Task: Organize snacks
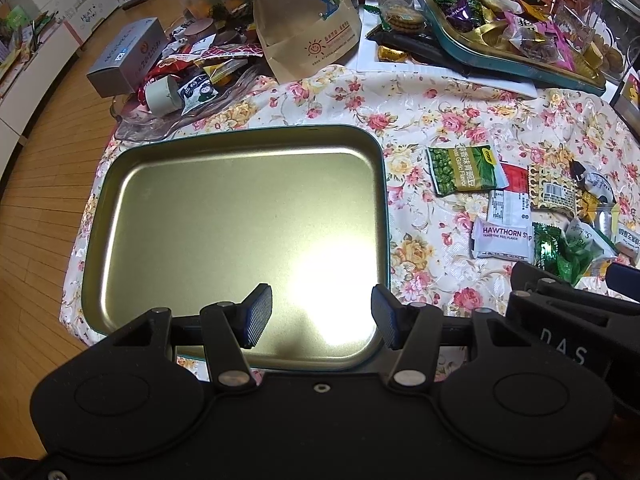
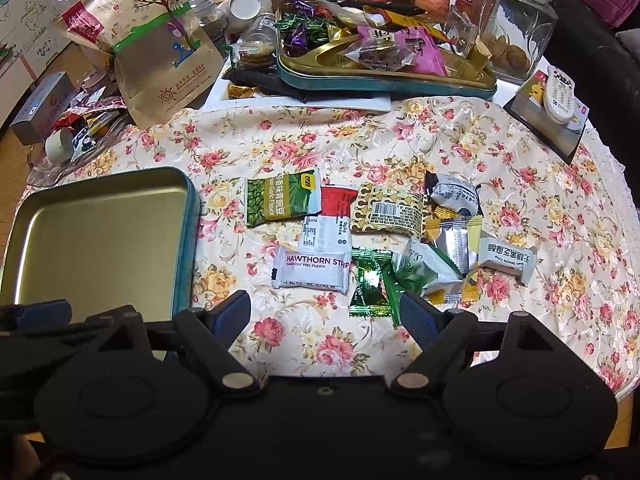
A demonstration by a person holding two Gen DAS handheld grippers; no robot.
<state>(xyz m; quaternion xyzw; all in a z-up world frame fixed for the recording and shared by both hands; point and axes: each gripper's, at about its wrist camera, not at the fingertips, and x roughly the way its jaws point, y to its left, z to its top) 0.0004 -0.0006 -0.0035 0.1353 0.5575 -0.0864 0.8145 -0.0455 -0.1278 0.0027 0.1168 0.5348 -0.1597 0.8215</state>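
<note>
An empty gold tin tray with a teal rim (image 1: 120, 184) lies on the floral tablecloth; it also shows at the left of the right wrist view (image 2: 192, 216). My left gripper (image 1: 322, 316) is open and empty over the tray's near edge. To the tray's right lies a loose pile of snack packets: a green pea packet (image 2: 282, 198), a white Hawthorn Strip packet (image 2: 310, 268), a gold patterned packet (image 2: 390, 210), green candy wrappers (image 2: 368, 290) and a grey sesame crisp packet (image 2: 506, 260). My right gripper (image 2: 326, 316) is open and empty just in front of the pile.
A second teal tray (image 2: 384, 84) heaped with sweets stands at the back. A brown paper bag (image 2: 160, 60), glass jars (image 2: 516, 24), fruit, a remote (image 2: 560, 92) and more wrappers by a grey box (image 1: 124, 56) crowd the far side. The table edge and wooden floor lie left.
</note>
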